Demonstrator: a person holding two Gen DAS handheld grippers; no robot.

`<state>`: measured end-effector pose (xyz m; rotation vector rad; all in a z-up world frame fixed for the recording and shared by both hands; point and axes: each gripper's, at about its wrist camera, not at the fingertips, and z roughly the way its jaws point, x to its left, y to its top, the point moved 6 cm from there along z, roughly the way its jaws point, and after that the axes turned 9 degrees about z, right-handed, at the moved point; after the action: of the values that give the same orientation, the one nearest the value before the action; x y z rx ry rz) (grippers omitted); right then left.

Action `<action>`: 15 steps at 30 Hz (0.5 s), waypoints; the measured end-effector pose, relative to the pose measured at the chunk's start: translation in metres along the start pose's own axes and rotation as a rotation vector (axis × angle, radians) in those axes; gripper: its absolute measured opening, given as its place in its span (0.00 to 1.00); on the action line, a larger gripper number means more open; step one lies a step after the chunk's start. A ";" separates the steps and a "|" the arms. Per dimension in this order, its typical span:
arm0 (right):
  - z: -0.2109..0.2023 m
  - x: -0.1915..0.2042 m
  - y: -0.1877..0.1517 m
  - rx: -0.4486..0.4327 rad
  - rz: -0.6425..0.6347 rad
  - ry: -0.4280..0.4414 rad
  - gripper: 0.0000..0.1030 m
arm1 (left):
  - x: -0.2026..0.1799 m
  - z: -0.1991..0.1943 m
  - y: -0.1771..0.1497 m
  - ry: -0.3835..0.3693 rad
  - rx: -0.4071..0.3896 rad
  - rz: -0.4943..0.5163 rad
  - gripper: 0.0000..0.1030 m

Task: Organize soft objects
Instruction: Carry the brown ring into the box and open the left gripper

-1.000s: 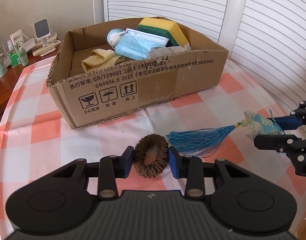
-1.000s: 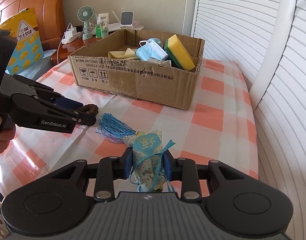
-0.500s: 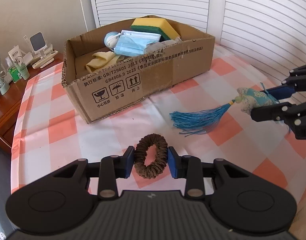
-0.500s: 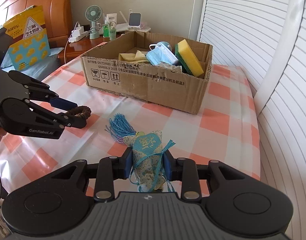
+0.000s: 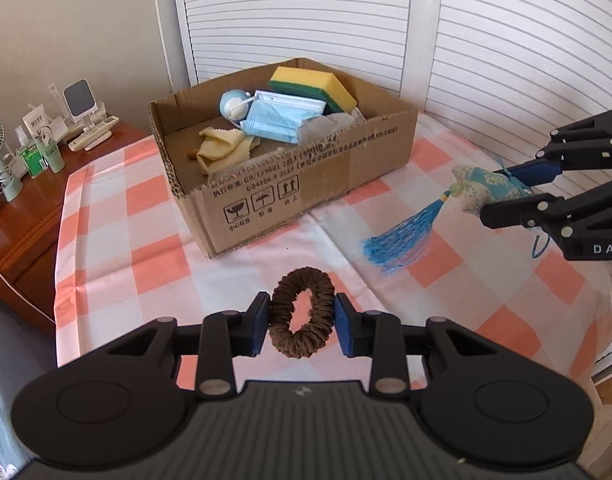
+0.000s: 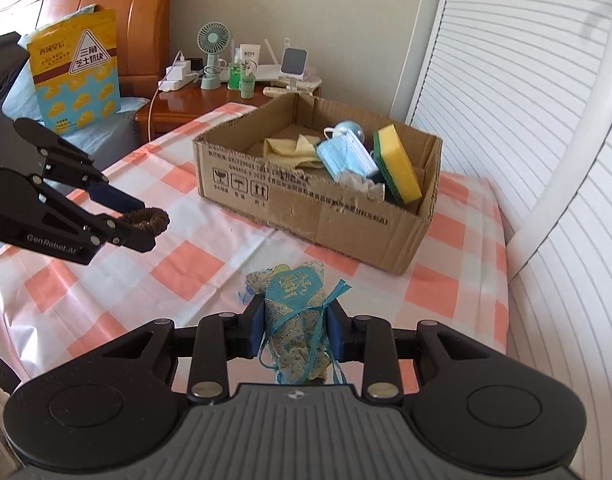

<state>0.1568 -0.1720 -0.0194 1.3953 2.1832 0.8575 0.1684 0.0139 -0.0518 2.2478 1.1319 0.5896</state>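
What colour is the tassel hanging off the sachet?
Bright blue tassel; clearest in the left wrist view.

Left tool [image 5: 302,322] and right tool [image 6: 294,326] both raised, well apart — each clamped on something soft.

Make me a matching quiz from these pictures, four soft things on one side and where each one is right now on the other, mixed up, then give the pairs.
Things:
1. hair tie
2. sachet
3. sponge
4. tassel

Places:
A. leaning in the cardboard box
B. held in the right gripper
C. hanging above the tablecloth
D. held in the left gripper

Pairs: 1-D, 2-B, 3-A, 4-C
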 end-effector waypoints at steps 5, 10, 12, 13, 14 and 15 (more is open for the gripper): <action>-0.009 0.001 0.022 -0.036 -0.026 0.014 0.35 | 0.017 -0.007 0.028 0.021 -0.050 0.001 0.32; -0.016 0.002 0.048 -0.085 -0.049 0.022 0.35 | 0.039 0.003 0.068 0.054 -0.085 0.010 0.32; -0.018 0.002 0.058 -0.106 -0.060 0.021 0.35 | 0.049 0.012 0.087 0.065 -0.088 0.013 0.32; -0.019 0.001 0.064 -0.118 -0.063 0.022 0.35 | 0.055 0.018 0.096 0.070 -0.088 0.013 0.32; -0.020 0.000 0.069 -0.127 -0.065 0.023 0.35 | 0.061 0.025 0.105 0.077 -0.088 0.012 0.32; -0.021 -0.001 0.074 -0.137 -0.065 0.025 0.35 | 0.066 0.032 0.113 0.086 -0.086 0.008 0.32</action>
<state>0.1932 -0.1559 0.0467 1.2486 2.1320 0.9851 0.2899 0.0040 0.0060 2.1733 1.1179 0.7305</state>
